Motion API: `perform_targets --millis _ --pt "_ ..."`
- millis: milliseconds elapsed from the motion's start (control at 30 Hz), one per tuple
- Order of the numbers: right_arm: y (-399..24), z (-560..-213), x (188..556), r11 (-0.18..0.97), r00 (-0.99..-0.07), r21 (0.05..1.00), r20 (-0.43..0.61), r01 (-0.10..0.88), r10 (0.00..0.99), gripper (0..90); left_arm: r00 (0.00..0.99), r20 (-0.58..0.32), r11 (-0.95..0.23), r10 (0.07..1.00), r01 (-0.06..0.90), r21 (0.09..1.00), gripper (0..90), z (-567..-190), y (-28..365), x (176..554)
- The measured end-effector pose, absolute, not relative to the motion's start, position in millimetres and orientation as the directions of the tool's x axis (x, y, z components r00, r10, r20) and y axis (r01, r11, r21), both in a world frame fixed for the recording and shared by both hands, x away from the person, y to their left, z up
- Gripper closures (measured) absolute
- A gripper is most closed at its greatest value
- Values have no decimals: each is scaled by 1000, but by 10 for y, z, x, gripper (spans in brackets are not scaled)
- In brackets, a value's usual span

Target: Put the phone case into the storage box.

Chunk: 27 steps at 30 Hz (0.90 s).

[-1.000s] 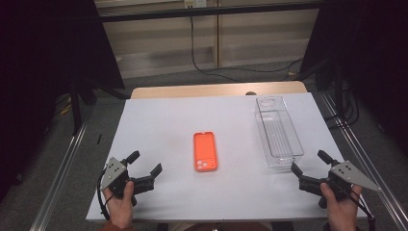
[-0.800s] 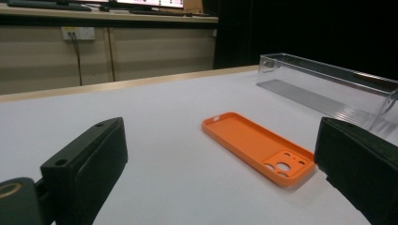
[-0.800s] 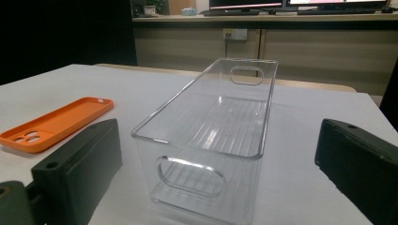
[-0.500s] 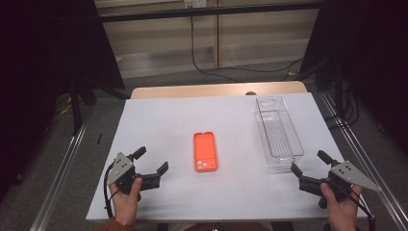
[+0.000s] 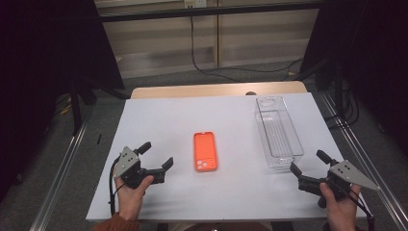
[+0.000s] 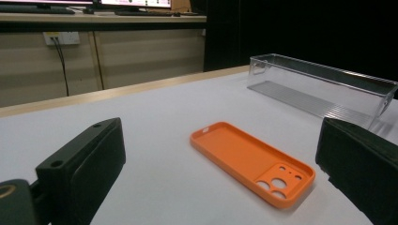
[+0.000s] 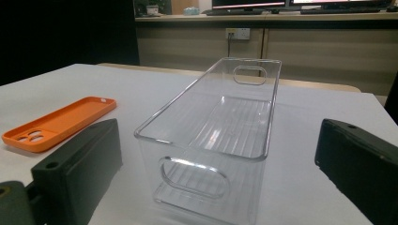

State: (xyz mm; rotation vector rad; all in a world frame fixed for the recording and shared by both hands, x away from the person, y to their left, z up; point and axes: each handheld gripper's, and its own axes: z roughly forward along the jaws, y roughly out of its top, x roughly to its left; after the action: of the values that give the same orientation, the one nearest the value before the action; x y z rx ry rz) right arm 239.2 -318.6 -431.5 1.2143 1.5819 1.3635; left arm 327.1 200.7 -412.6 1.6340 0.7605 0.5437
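No readable writing or brand on anything. Orange phone case (image 5: 205, 151) lies flat mid-table, inner side up, camera cutouts toward the near edge. Clear plastic bin (image 5: 277, 131) sits along the right side, empty, its far end near the far edge of the white table (image 5: 159, 120). Left tool (image 5: 155, 155) released, jaws spread, near the front-left corner, just left of the case, not touching. Right tool (image 5: 309, 162) released, at the front-right corner, just before the bin's near end. Open room between case and bin.
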Motion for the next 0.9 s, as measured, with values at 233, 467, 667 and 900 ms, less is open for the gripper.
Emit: perform_targets --millis 233,467,667,900 --pt "-3187 -4316 2395 4 -308 980 59 201 950 2 689 -52 -95 723 174 980 17 -4110 1911 3326" --pt "-3186 -4313 2387 2 -309 980 62 200 949 2 693 -48 -90 720 162 983 18 -4089 1838 3382" --pt "-3175 -4313 2397 4 -314 980 59 198 947 2 693 -51 -86 719 161 983 16 -4076 1795 3412" --pt "-3168 -4305 2391 7 -318 980 57 196 946 1 696 -36 -93 717 146 985 15 -4058 1720 3448"
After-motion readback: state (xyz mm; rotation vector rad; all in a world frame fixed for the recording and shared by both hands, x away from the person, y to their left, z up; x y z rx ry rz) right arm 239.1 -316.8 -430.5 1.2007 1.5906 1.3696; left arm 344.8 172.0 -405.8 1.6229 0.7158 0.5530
